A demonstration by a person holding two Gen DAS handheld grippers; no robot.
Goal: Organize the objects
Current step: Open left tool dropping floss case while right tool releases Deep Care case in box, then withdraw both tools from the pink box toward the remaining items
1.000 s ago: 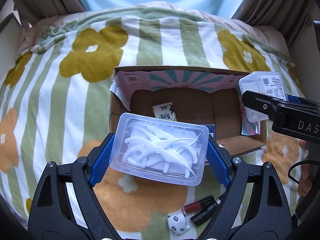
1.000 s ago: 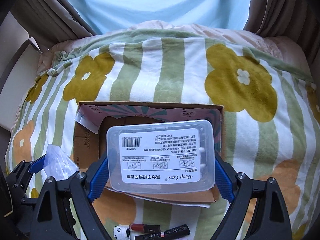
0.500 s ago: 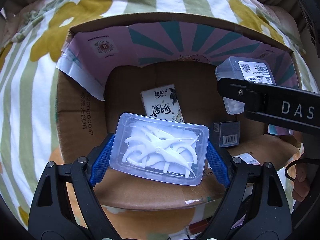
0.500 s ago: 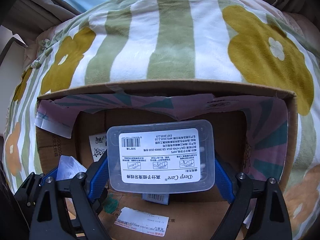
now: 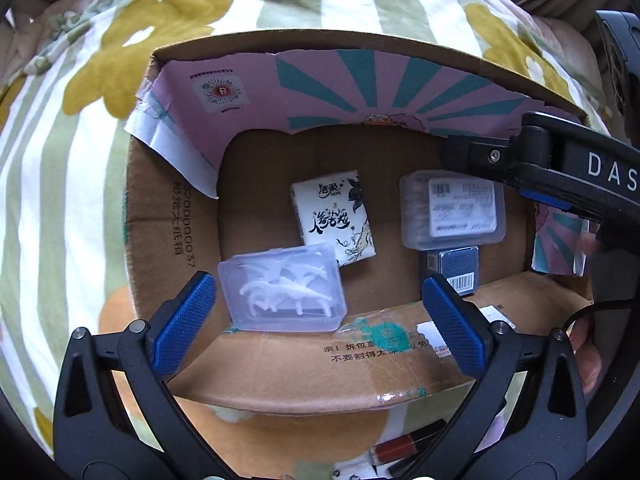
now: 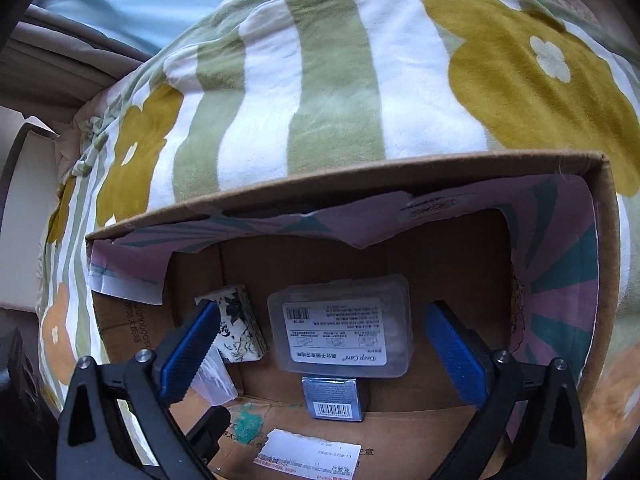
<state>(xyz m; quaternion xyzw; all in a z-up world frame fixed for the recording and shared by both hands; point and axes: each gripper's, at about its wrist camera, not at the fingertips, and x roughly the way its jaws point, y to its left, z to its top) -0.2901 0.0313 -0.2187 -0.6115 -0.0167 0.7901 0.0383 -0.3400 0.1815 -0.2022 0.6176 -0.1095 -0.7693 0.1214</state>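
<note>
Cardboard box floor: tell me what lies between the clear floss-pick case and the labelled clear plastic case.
In the left wrist view, a white tissue packet with black lettering lies between the floss-pick case and the labelled case, on the cardboard box floor.

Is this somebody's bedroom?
Probably a bedroom: the cardboard box sits on a soft flowered, striped blanket like bedding, with curtains behind. Small household things, like a tissue pack, lie inside the box.
</note>
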